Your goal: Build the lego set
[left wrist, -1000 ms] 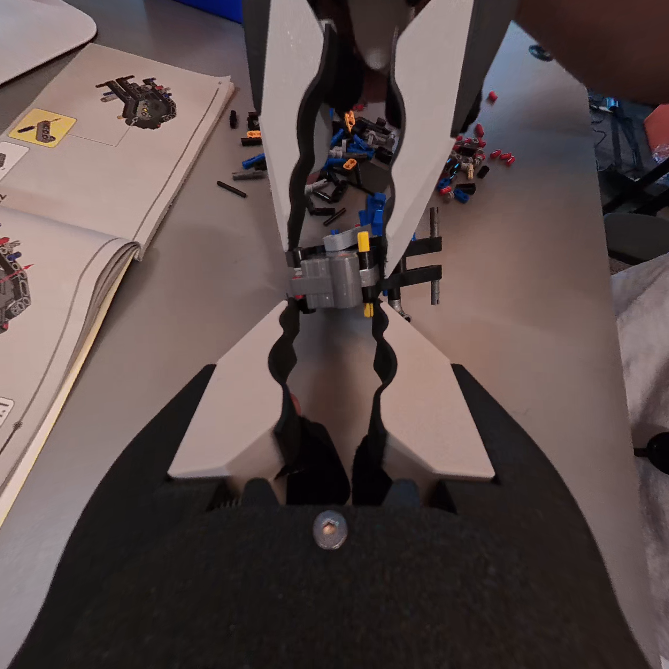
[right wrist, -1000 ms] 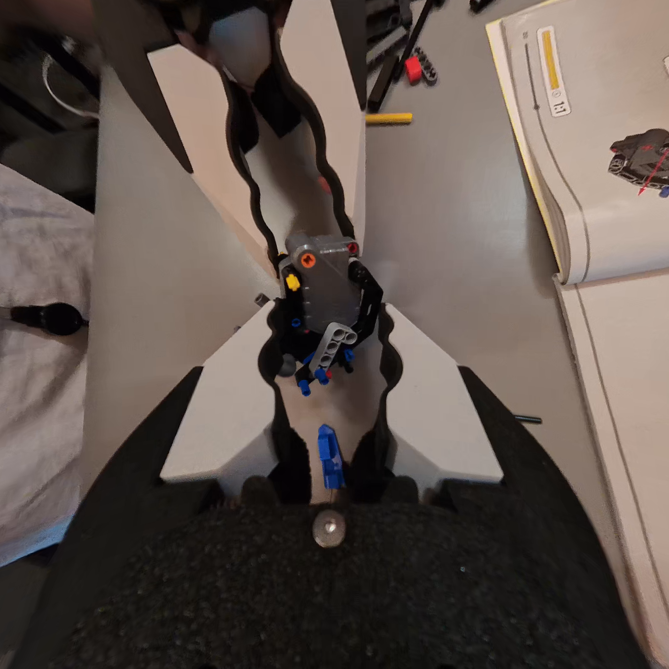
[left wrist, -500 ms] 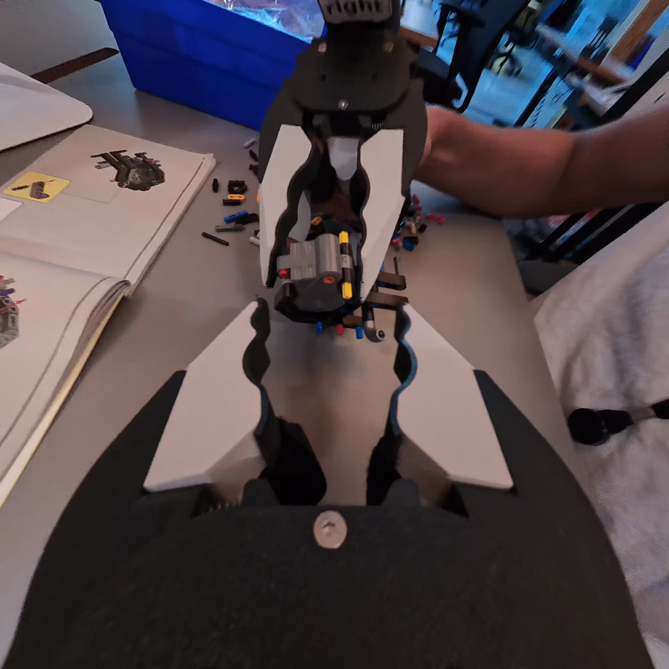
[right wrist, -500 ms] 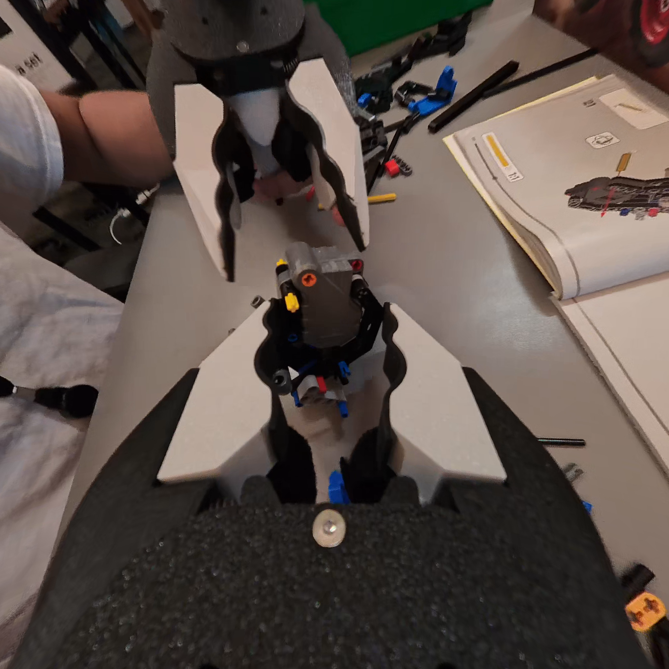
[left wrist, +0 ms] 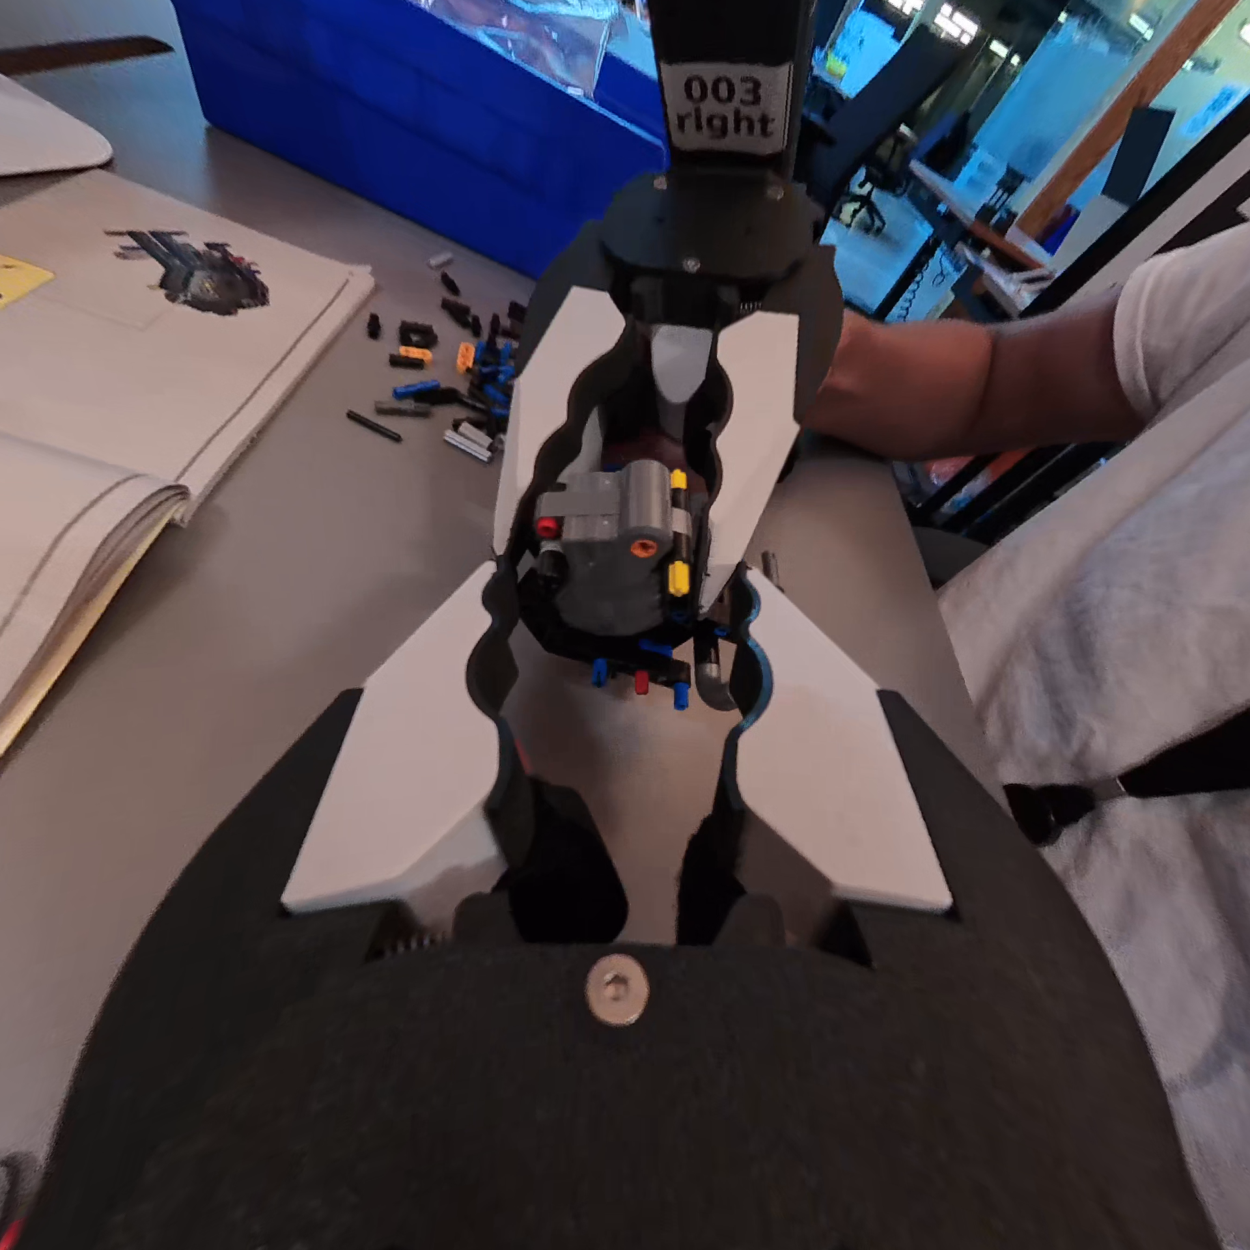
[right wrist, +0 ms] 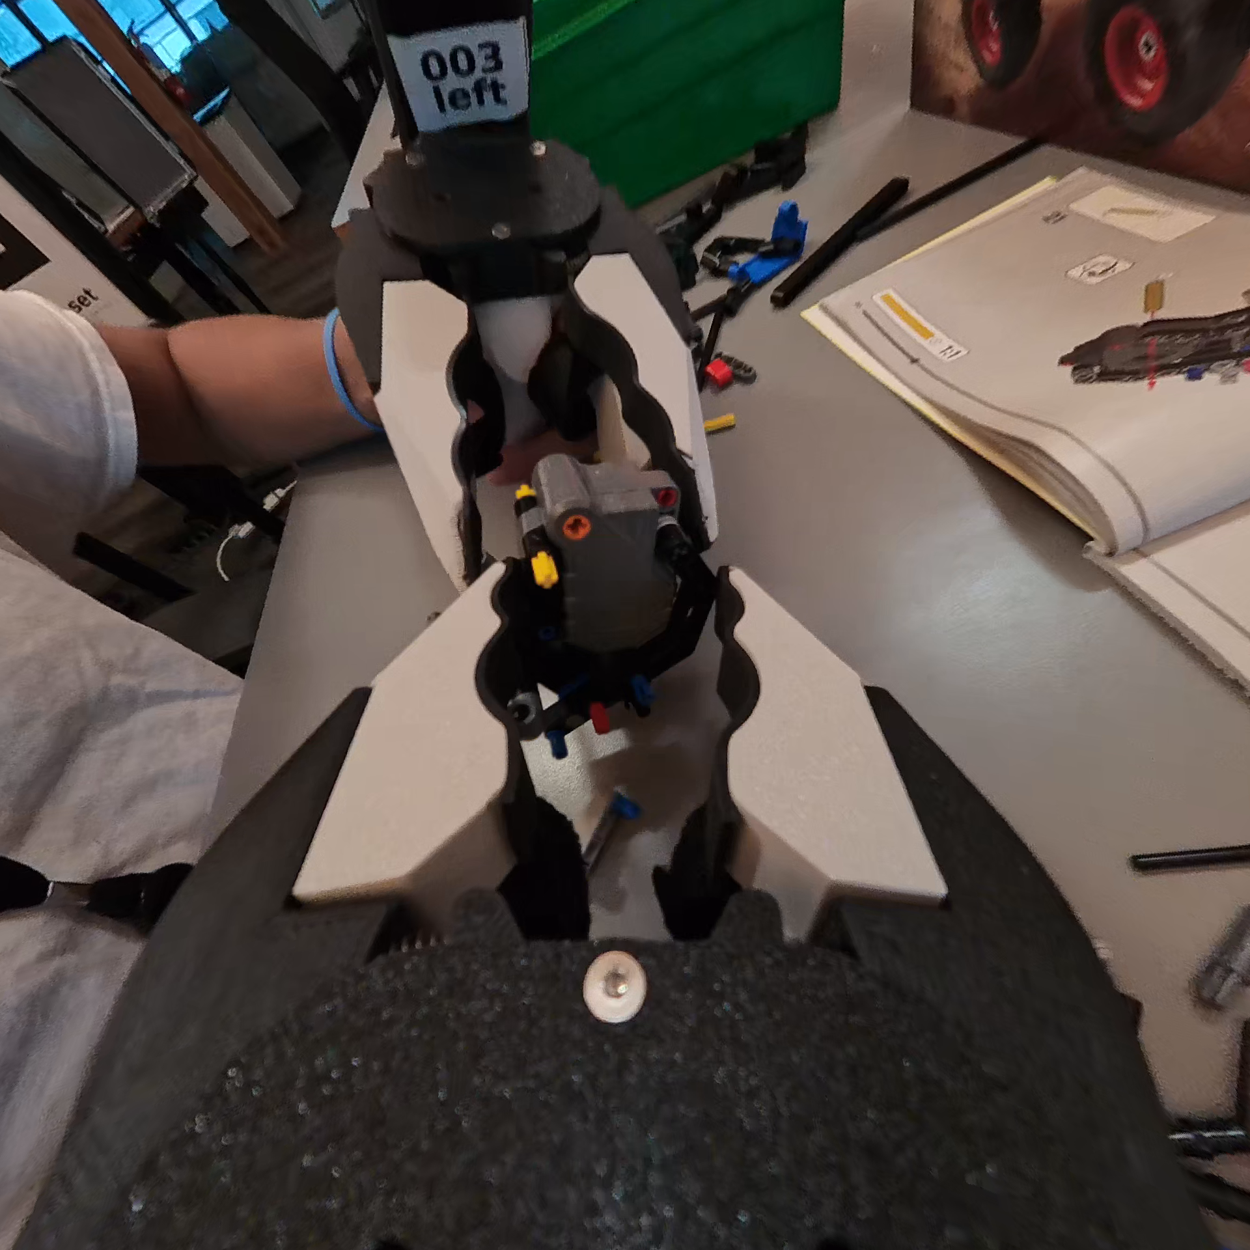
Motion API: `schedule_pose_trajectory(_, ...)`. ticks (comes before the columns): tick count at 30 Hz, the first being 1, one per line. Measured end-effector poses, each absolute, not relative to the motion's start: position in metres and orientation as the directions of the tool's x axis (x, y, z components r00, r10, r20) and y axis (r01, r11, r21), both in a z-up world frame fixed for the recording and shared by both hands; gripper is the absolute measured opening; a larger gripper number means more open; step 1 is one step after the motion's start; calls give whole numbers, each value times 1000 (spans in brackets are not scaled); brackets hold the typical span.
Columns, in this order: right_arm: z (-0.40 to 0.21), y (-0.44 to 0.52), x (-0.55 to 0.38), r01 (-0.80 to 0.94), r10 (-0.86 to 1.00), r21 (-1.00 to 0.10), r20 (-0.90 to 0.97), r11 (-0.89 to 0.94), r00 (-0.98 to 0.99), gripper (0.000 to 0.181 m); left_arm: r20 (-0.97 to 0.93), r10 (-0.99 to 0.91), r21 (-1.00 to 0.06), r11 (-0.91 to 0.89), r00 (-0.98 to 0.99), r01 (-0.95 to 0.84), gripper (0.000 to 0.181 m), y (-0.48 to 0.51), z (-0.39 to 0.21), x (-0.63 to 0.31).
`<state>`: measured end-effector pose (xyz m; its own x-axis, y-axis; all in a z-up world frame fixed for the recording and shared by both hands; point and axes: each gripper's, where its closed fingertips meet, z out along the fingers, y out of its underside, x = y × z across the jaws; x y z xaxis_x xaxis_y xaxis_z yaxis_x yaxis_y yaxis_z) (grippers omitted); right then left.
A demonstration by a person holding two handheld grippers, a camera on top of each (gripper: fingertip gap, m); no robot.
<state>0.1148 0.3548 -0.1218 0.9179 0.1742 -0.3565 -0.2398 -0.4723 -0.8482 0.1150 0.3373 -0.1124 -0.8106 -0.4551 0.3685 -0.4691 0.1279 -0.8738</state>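
Both grippers meet over one lego assembly. Seen from its own camera, the right gripper has its two fingers closed around the black lower frame of the assembly, holding it clear above the grey table. The left gripper has its jaws set wide, one tip at each side of the frame; whether they touch it I cannot tell. One grey block tops the assembly, with two yellow pins, one orange socket and one red pin showing. One open instruction book lies beside a scatter of loose pieces. One blue bin stands behind.
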Motion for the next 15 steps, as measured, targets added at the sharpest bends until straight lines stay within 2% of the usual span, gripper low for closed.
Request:
schedule_pose_trajectory(4, -134, 347, 105, -212, 230, -806, -392, -552, 891, 56, 337, -437, -862, 214, -834, -460, 56, 334, -122, 107)
schedule_pose_trajectory(8, -134, 339, 103, -180, 272, -806, -388, -565, 881, 56, 343, -419, -858, 224, -840, -462, 48, 333, -123, 103)
schedule_pose_trajectory(10, -130, 335, 104, -185, 282, -801, -402, -569, 871, 63, 347, -429, -858, 212, -834, -467, 45, 335, -122, 106)
schedule_pose_trajectory(15, -121, 328, 113, -268, 279, -776, -490, -571, 826, 61, 354, -452, -858, 192, -819, -476, 51, 338, -121, 111)
